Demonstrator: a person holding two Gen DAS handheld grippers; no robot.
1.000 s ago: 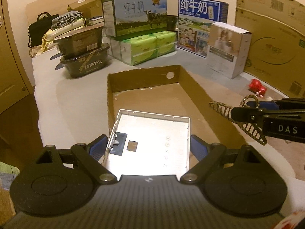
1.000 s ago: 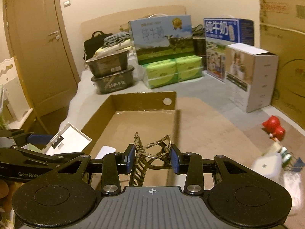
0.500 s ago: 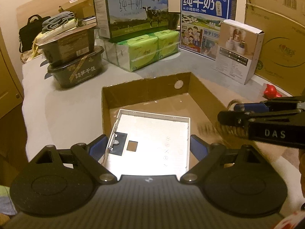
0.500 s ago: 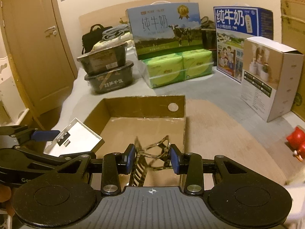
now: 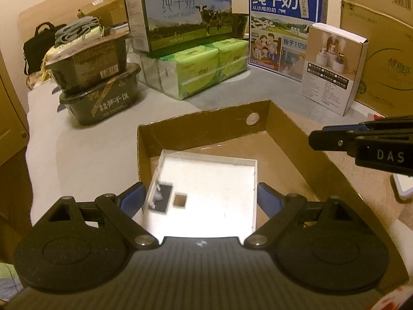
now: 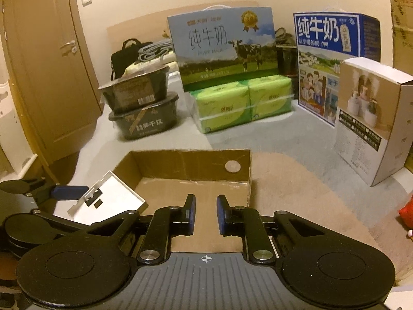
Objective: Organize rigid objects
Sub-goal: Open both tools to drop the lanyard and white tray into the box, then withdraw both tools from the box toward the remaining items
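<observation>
The white tray [image 5: 206, 188] sits between the blue pads of the left hand-held gripper [image 5: 201, 199], pinched across its width, long axis pointing away from the hand, over the near left corner of the open cardboard box [image 5: 204, 126]. The right hand-held gripper [image 6: 205, 213], to the right, has just closed with nothing between its pads. Judged next: lower the tray straight down.

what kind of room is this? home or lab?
Likely a home, perhaps a bedroom or spare room used for storage: a wooden door, milk cartons stacked on tissue packs, instant-meal bowls and a black bag on a cloth-covered surface.
</observation>
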